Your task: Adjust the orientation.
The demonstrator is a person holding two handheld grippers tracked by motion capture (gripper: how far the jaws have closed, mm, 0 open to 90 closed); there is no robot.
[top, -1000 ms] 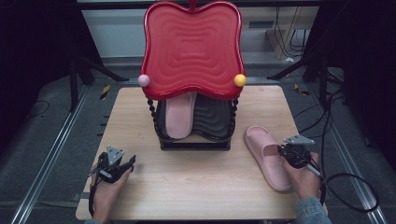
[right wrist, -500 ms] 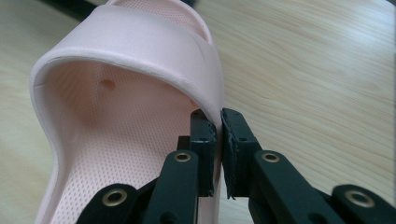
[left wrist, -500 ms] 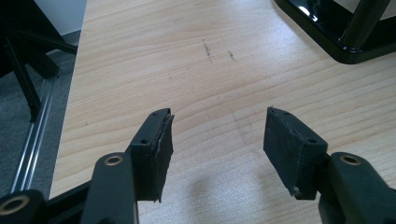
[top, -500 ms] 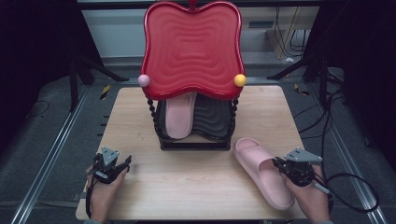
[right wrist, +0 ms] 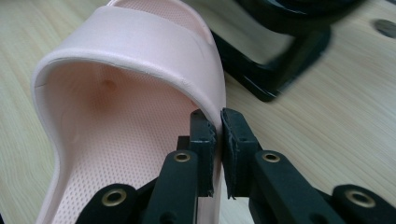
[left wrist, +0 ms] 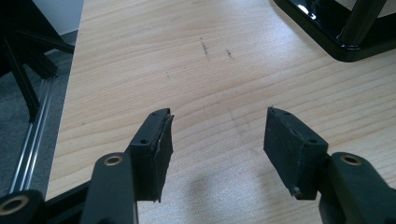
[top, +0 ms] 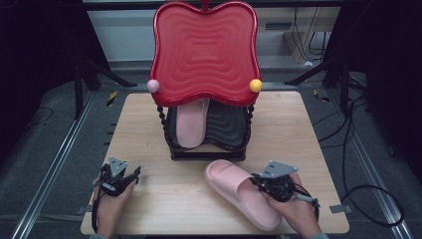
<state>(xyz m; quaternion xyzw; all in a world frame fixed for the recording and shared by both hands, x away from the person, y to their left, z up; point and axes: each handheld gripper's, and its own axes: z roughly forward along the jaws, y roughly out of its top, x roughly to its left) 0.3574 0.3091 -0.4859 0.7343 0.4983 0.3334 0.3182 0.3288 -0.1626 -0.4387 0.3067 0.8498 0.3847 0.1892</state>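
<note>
A: Which object is in hand?

B: A pink slide sandal (top: 242, 193), lying sole-down on the wooden worktop (top: 149, 119) just in front of the black shoe rack (top: 208, 149). The right gripper (top: 259, 182) has its fingers (right wrist: 204, 140) clenched on the sandal's side rim, one inside the footbed, one outside.

A: And the other tool?

B: The left gripper (top: 133, 174) rests near the worktop's front left corner, well apart from the sandal. Its fingers (left wrist: 156, 144) stand released, with bare wood between them.

A: What stays concealed?

B: In the high view the rack's red wavy top tray (top: 205, 50) covers most of the shelf beneath, so a second pink sandal (top: 191, 124) shows only at its near end, beside a dark ribbed surface. The right hand (top: 296, 214) covers part of the held sandal's heel. In the right gripper view the strap hides the toe end, the heel is cut off at the bottom edge, and the rack's foot (right wrist: 275, 70) behind is blurred. In the left gripper view only a corner of the rack's base (left wrist: 341, 32) enters the frame.
</note>
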